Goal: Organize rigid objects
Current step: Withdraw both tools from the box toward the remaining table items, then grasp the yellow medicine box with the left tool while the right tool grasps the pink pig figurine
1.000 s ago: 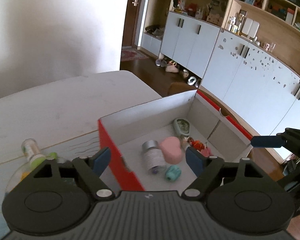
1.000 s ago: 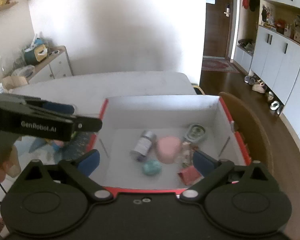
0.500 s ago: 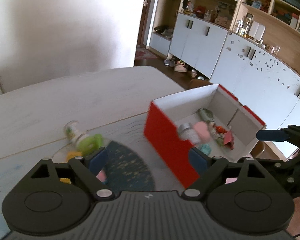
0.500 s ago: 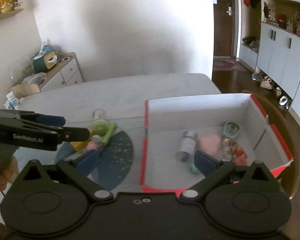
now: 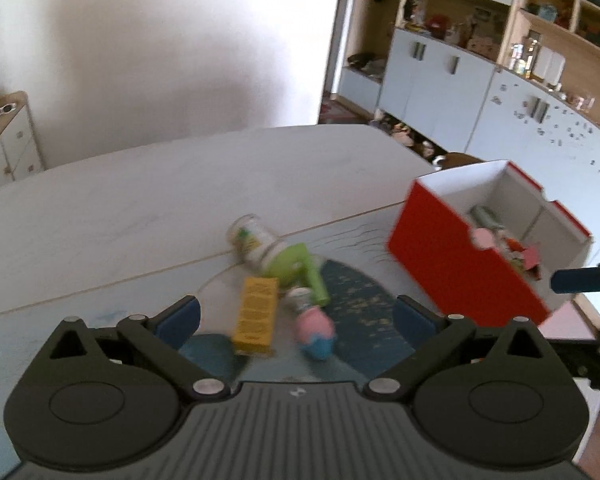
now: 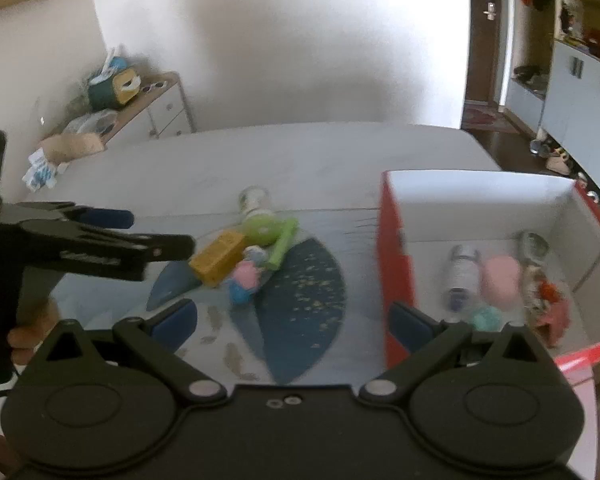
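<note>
A pile lies on a dark blue mat [image 5: 364, 312]: a yellow box [image 5: 256, 316], a pink and blue toy [image 5: 314, 330], a green toy [image 5: 296, 268] and a small clear bottle [image 5: 252, 238]. My left gripper [image 5: 296, 320] hovers just before the pile, its jaws opening with nothing gripped. It shows at the left [image 6: 152, 232] in the right wrist view. My right gripper [image 6: 294, 320] is open over the mat, beside the red box [image 6: 396, 256]. The box holds a small bottle [image 6: 462, 270], a pink block [image 6: 500, 278] and other small items.
The white table [image 5: 140, 208] stretches behind the pile. A sideboard with clutter [image 6: 112, 96] stands at the far left wall. White cabinets and shelves [image 5: 440, 76] line the right side. A hand [image 6: 24, 336] holds the left gripper's handle.
Both grippers have moved left from above the red box to the pile on the mat. The left gripper's jaws have spread wider.
</note>
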`<act>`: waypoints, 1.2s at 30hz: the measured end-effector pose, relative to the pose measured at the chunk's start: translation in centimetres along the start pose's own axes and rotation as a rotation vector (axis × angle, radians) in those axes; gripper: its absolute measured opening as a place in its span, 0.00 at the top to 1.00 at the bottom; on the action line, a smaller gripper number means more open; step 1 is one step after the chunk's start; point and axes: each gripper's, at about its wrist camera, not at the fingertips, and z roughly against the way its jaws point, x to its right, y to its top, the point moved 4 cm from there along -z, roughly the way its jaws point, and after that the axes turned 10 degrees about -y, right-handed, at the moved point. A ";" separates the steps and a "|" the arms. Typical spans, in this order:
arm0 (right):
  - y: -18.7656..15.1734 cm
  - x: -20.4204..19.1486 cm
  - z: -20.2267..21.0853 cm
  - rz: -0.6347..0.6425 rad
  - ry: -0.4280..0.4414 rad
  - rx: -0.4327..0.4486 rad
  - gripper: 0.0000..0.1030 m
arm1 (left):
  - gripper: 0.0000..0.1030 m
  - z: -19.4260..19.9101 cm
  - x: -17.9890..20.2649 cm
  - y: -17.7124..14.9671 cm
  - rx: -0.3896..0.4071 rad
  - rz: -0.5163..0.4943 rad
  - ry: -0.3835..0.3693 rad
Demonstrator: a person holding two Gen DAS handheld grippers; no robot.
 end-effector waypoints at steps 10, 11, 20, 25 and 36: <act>-0.8 -3.2 -5.0 0.050 -0.025 -0.053 0.04 | 0.00 -3.6 -3.9 -2.1 -0.022 -0.008 0.027; -0.9 -3.5 -5.5 0.057 -0.031 -0.057 0.04 | 0.00 -4.0 -4.2 -2.2 -0.028 -0.009 0.037; -1.1 -5.4 -9.3 0.110 -0.046 -0.106 0.09 | 0.00 -6.6 -5.8 -3.1 -0.056 -0.034 0.060; -1.2 -6.1 -11.0 0.131 -0.053 -0.114 0.20 | 0.00 -8.0 -5.9 -3.2 -0.064 -0.050 0.056; -0.6 -7.0 -13.6 0.125 -0.075 -0.107 0.30 | 0.01 -10.0 -6.6 -3.1 -0.075 -0.014 0.058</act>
